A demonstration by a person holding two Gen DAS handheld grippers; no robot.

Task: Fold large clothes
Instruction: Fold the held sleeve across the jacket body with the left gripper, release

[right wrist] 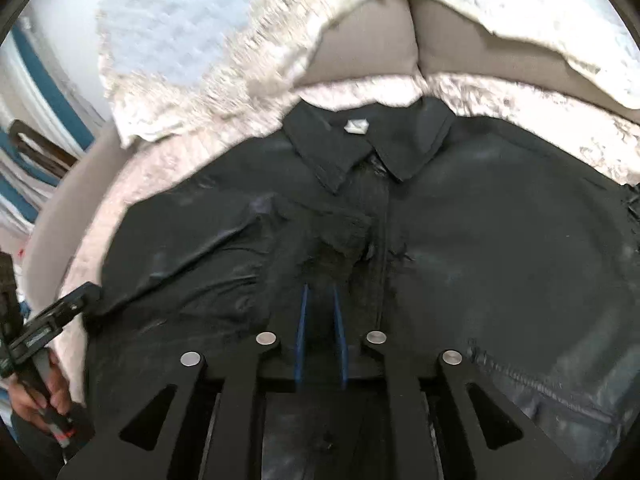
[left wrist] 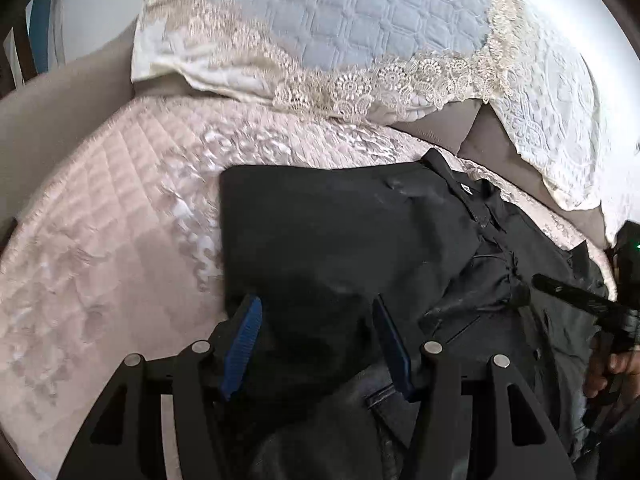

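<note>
A black collared shirt point(right wrist: 480, 220) lies front up on a pink quilted cover, its collar point(right wrist: 372, 140) at the far side with a white label. In the left wrist view the shirt's point(left wrist: 320, 220) left side is folded over into a flat panel. My left gripper point(left wrist: 316, 304) hovers open over that panel's near edge, with black cloth below its wide gap. My right gripper point(right wrist: 319, 294) points down at the shirt's front beside the button strip, where the cloth puckers; its blue pads stand a narrow gap apart. It also shows at the right edge, right gripper point(left wrist: 536, 284).
The pink quilted cover point(left wrist: 120, 220) spreads to the left of the shirt. Lace-trimmed pillows point(left wrist: 340, 20) lean on the taupe sofa back point(right wrist: 360, 48) behind it. A person's hand point(right wrist: 44, 392) holds the left gripper's handle at the left edge.
</note>
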